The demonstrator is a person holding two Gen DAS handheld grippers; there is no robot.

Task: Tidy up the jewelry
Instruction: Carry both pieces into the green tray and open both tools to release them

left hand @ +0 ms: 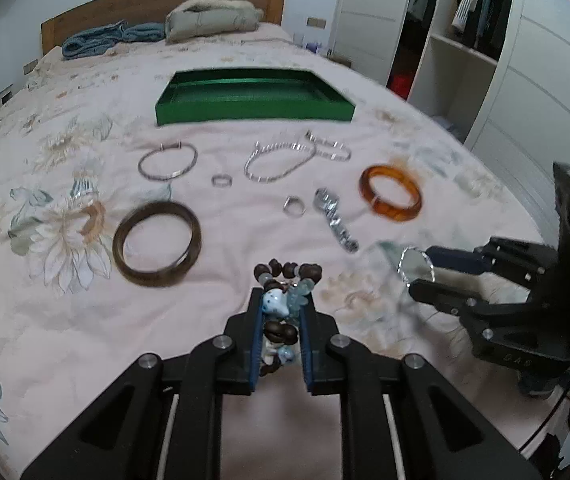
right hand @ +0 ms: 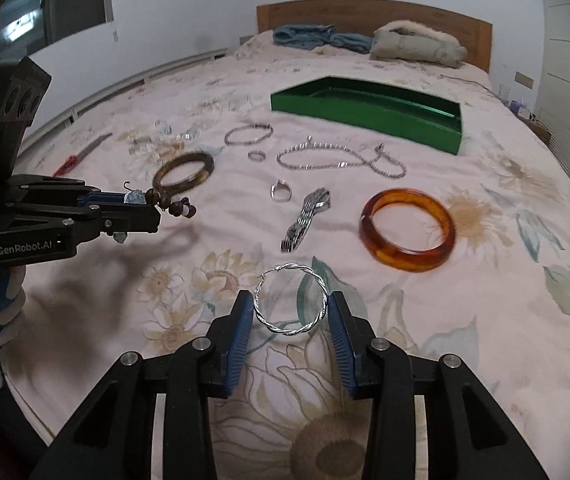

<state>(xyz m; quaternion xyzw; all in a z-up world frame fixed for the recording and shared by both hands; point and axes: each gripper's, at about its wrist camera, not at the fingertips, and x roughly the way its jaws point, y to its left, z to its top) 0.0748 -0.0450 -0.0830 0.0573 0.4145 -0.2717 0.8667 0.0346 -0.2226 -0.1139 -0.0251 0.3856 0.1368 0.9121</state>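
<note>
The left tool (left hand: 283,308) pinches a beaded bracelet (left hand: 287,276) at lower centre. The right tool (right hand: 291,308) clamps a twisted silver hoop (right hand: 291,300), below the green tray (right hand: 365,108) on the bed (right hand: 485,320).

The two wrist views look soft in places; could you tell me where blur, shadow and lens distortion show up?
Left wrist view: the green tray and amber bangle are smeared by motion, while the beaded bracelet in the left gripper is sharp. Right wrist view: the twisted silver hoop is crisp, dark shadows fall on the bedspread at lower left, and the fisheye bows the bed's edges.
</note>
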